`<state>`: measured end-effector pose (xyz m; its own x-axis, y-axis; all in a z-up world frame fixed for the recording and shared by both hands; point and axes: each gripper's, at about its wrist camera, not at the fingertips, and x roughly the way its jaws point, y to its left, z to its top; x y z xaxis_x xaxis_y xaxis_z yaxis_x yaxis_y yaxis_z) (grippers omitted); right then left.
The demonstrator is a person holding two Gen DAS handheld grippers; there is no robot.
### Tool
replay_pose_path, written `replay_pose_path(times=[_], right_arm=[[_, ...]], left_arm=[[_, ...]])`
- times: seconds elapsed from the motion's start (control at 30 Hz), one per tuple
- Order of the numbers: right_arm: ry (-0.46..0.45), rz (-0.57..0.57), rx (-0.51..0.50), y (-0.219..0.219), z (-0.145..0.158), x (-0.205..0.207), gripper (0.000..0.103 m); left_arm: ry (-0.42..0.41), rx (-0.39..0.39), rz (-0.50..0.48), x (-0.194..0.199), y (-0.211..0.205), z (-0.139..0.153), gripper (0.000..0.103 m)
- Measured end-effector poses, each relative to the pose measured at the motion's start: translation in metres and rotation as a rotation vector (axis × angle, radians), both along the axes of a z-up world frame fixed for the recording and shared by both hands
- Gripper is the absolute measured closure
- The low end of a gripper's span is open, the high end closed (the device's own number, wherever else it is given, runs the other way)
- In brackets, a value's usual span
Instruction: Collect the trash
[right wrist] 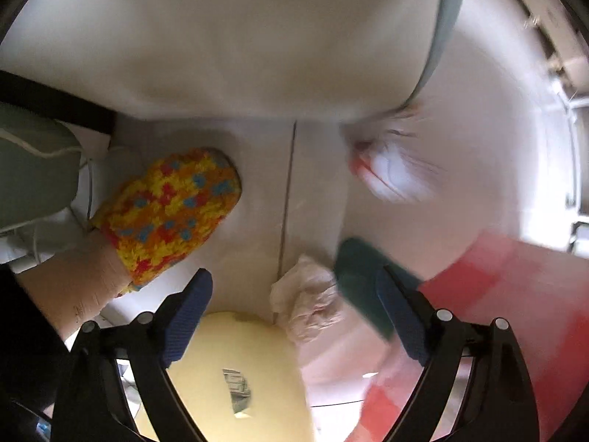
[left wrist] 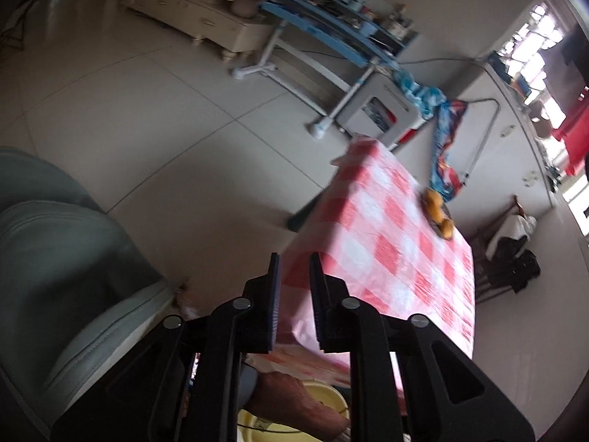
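Observation:
In the right wrist view my right gripper (right wrist: 294,280) is open and empty, pointing down at the floor. A crumpled pale tissue (right wrist: 307,300) lies on the floor between its fingers, nearer the right one. Below it is a yellow bin (right wrist: 235,353) with a scrap of paper (right wrist: 237,390) inside. A blurred white and red wrapper (right wrist: 390,169) lies further off on the floor. In the left wrist view my left gripper (left wrist: 294,269) has its jaws a narrow gap apart and holds nothing, at the near edge of the red-checked table (left wrist: 397,258). The yellow bin's rim (left wrist: 331,396) shows below.
A foot in a colourful knitted slipper (right wrist: 169,210) stands left of the bin. A dark green object (right wrist: 360,276) sits by the red-checked cloth (right wrist: 497,294). A plate of oranges (left wrist: 438,213) is on the table. A grey-green sofa (left wrist: 55,258) is at left; a blue desk (left wrist: 324,25) stands beyond.

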<state>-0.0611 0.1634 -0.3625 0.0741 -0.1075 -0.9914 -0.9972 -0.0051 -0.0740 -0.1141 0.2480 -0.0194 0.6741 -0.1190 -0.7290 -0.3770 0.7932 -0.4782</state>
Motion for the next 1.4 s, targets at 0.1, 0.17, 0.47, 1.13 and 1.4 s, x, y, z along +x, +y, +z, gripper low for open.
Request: replay_pose_path(times=[0.1,0.17,0.47,1.13,1.4], right_arm=[[0.101,-0.098,-0.017,-0.012,-0.002,0.008,0.019],[0.116,-0.098,-0.048,-0.022,-0.007,0.003,0.019],[0.237,-0.329,-0.157,-0.083,-0.03,0.025,0.019],[-0.126,0.249,-0.128,-0.056,-0.098,-0.023,0.011],[-0.09,0.229,-0.135,-0.077,-0.126,-0.007,0.017]], left_arm=[[0.034,0.007,0.036,0.003,0.008,-0.012,0.075],[0.052,0.004,0.051,0.005,0.012,-0.021,0.071],[0.337,0.139,-0.036,0.053,-0.005,-0.128,0.061],[0.651,0.063,-0.048,0.088,-0.02,-0.356,0.055],[0.749,0.038,-0.035,0.096,-0.008,-0.416,0.055]])
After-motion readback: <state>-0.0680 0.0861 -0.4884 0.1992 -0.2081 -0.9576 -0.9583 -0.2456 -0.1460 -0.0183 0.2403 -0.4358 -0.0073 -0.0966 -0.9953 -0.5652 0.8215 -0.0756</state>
